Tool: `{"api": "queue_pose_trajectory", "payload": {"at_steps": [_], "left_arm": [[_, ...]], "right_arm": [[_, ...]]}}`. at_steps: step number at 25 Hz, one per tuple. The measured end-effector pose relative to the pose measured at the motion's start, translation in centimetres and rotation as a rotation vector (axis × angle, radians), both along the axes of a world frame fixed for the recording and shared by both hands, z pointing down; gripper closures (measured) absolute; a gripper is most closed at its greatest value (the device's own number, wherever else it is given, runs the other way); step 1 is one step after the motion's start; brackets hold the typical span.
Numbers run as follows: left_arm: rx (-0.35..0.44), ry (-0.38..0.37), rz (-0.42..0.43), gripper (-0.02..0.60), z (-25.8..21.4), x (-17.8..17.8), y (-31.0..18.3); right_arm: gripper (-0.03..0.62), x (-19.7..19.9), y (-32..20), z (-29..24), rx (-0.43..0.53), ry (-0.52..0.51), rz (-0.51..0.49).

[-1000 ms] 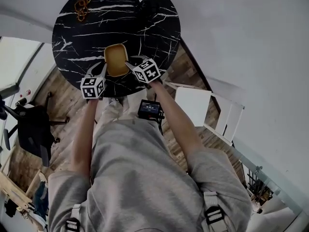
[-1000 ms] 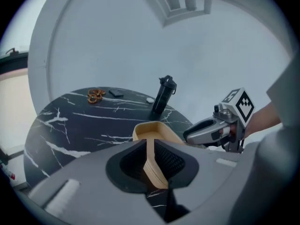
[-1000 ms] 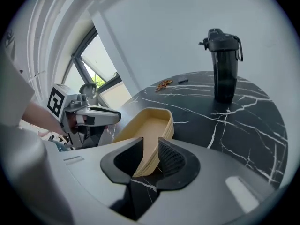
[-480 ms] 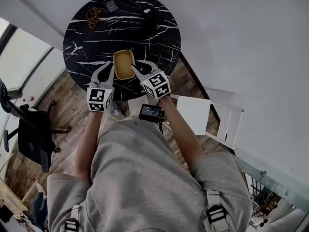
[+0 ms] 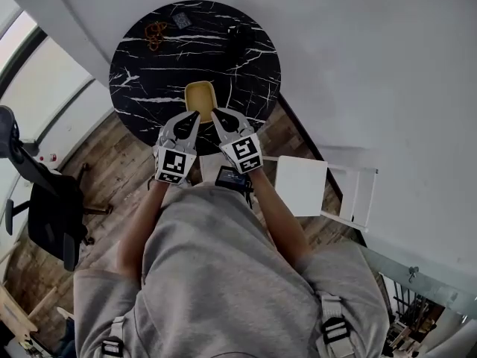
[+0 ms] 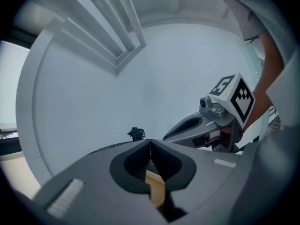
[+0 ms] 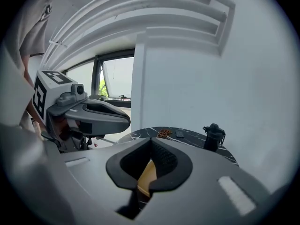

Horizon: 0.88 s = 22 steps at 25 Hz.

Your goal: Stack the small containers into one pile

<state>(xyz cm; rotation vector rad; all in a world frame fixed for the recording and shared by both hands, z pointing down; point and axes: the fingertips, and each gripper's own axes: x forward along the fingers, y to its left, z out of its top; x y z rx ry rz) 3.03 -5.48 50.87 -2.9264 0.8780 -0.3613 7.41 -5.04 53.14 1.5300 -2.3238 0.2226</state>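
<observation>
Now that both tools have drawn back from the stack and come up off the surface (image 5: 149,73), the yellow container (image 5: 200,99) sits alone near its near edge, upright, with nothing touching it. A second ago the left hand-held gripper (image 5: 192,118) and the right hand-held gripper (image 5: 218,116) flanked it low down with their jaws spread. Both sets of jaws have just been closing, and in each gripper view the pads now meet with nothing between them. The yellow rim we glimpse through the gap lies below and beyond, not in a grip.

We read this as a release already made. Only one yellow shape shows on the surface, so the small containers may already be nested into one pile. From above we cannot count the layers.

At the far edge of the surface, well apart from the container, lie a brown tangled item (image 5: 155,30) and a small grey card-like thing (image 5: 181,19). A dark bottle-shaped object (image 7: 213,136) stands there too. None of them crowds the pile.

Beside the surface, a black office chair (image 5: 45,200) stands to the left and a white chair (image 5: 302,185) to the right, both on the wooden floor (image 5: 97,155). Nothing stands between our hand-held grippers and the container if we need to square it up.
</observation>
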Motion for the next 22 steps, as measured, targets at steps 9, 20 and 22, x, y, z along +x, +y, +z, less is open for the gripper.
{"api": "queue_pose_trajectory", "payload": {"at_steps": [9, 20, 22], "left_arm": [[0.022, -0.006, -0.019, 0.580, -0.2, -1.7, 0.3], [0.006, -0.006, -0.024, 0.580, 0.3, -1.4, -0.2], [0.001, -0.009, -0.019, 0.580, 0.5, -1.2, 0.0]], "right_arm": [[0.582, -0.7, 1.1, -0.5, 0.019, 0.028, 0.019], [0.582, -0.6, 0.5, -0.9, 0.016, 0.014, 0.017], [0.582, -0.1, 0.3, -0.7, 0.005, -0.012, 0.038]]}}
